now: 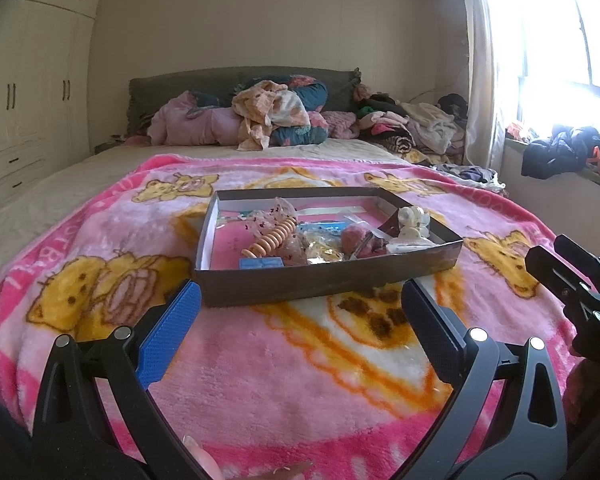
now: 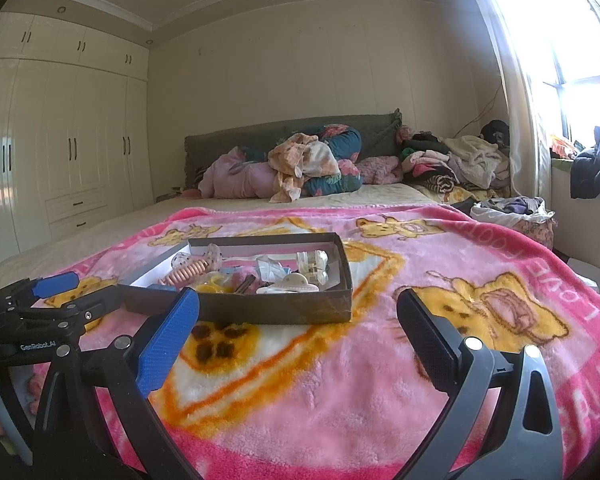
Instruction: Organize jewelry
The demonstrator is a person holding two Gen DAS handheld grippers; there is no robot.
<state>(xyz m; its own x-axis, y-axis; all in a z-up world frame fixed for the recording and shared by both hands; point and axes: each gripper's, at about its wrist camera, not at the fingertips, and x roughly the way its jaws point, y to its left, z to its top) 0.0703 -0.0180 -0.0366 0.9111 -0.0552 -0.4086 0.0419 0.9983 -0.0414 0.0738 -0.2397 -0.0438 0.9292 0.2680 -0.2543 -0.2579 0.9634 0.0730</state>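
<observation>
A shallow dark cardboard box (image 1: 324, 278) lies on the pink bear blanket (image 1: 260, 360). It holds an orange spiral hair tie (image 1: 270, 236), a small blue box (image 1: 260, 263), clear bags, gold pieces (image 1: 324, 248), dark red items and white hair clips (image 1: 412, 222). My left gripper (image 1: 300, 302) is open and empty, just short of the box's near wall. My right gripper (image 2: 298, 308) is open and empty, to the right of the left one, with the box (image 2: 276, 312) ahead on its left. The left gripper also shows in the right wrist view (image 2: 56, 300).
Piles of clothes and bedding (image 1: 276, 116) lie at the headboard, with more clothes (image 1: 412, 128) at the back right. A white wardrobe (image 2: 72, 152) stands on the left. A bright window (image 1: 560, 40) with clothes on its sill is on the right.
</observation>
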